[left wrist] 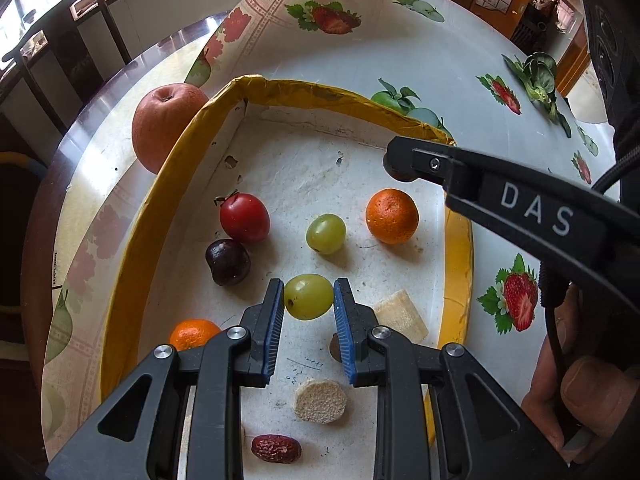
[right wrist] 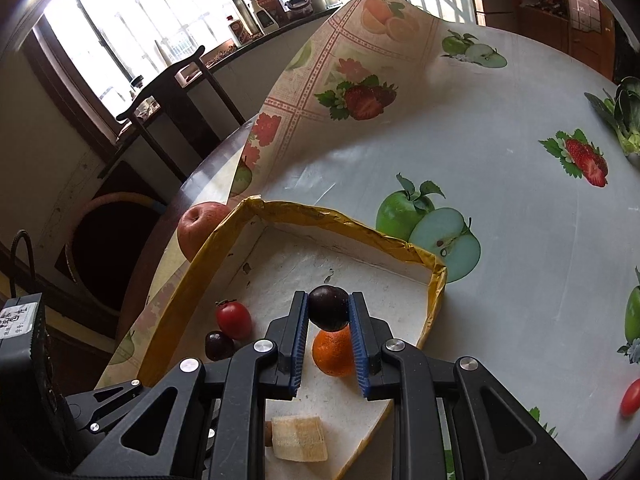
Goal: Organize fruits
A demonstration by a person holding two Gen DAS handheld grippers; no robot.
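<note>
A green grape (left wrist: 308, 297) is pinched in the left claw (left wrist: 309, 300) and a dark plum (right wrist: 329, 307) in the right claw (right wrist: 329, 312), apparently for sorting. Both are carried over the yellow-rimmed tray (left wrist: 168, 184), whose floor at upper centre is bare; an apple (left wrist: 166, 122) lies outside its upper-left corner.

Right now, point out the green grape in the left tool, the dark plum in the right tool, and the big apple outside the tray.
Green grape (left wrist: 308, 296), left wrist view, its middle.
Dark plum (right wrist: 329, 307), right wrist view, its front face.
Big apple (left wrist: 164, 124), left wrist view, its visible side.
</note>
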